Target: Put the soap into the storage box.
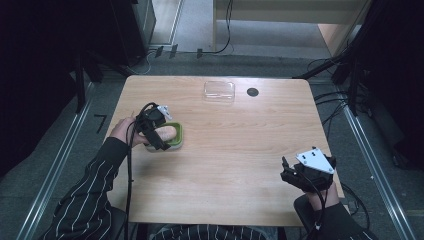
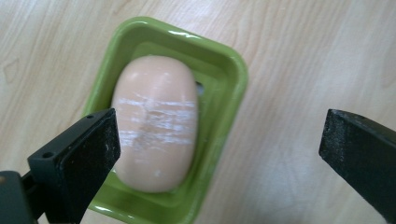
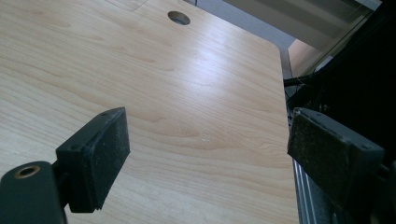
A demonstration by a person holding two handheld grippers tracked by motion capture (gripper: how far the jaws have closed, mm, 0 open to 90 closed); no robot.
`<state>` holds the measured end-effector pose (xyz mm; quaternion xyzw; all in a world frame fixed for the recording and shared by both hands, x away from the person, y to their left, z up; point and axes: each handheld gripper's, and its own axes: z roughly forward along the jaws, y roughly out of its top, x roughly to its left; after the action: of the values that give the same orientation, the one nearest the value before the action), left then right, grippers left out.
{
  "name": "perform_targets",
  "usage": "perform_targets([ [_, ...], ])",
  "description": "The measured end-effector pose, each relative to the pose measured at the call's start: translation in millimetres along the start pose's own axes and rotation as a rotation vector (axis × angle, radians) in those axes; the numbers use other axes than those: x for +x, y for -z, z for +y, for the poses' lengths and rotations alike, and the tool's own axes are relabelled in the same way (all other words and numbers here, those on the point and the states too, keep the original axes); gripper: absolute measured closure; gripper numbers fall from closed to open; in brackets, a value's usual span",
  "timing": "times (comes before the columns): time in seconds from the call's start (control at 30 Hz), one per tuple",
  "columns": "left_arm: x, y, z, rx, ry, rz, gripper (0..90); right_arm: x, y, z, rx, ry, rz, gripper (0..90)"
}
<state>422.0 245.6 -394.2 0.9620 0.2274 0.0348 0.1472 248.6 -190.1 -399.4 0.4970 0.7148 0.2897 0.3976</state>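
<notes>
A peach soap bar (image 2: 156, 121) with white scuff marks across its middle lies in a green dish (image 2: 224, 93) on the wooden table. In the high view the soap bar (image 1: 170, 133) and dish (image 1: 179, 141) sit at the table's left, and my left gripper (image 1: 161, 131) hovers just over them. In the left gripper view my left gripper (image 2: 219, 135) is open wide, its pads clear of the soap, with one jaw over the dish's near corner. My right gripper (image 1: 290, 175) rests near the front right corner. It (image 3: 208, 137) is open over bare wood.
A clear plastic box (image 1: 219, 91) lies at the table's back centre, beside a round cable hole (image 1: 252, 92). The table's right edge (image 3: 286, 116) runs close to my right gripper, with cables and a metal rail beyond it.
</notes>
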Motion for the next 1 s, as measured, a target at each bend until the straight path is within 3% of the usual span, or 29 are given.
perform_targets([
  [0.3, -21.5, 1.1, 2.2, 0.015, 0.005, -0.013, 0.0, -0.1, 0.9, -0.2, -0.002, 0.001, -0.001, 13.8],
  [0.5, -38.5, -5.0, 5.6, 0.048, -0.023, -0.019, 0.0, -0.3, 1.1, -0.5, -0.003, 0.004, -0.002, 13.8],
  [1.0, -65.0, -20.1, -10.3, 0.114, -0.041, -0.038, 0.0, -0.6, 1.8, -1.2, -0.001, -0.002, -0.007, 13.8],
])
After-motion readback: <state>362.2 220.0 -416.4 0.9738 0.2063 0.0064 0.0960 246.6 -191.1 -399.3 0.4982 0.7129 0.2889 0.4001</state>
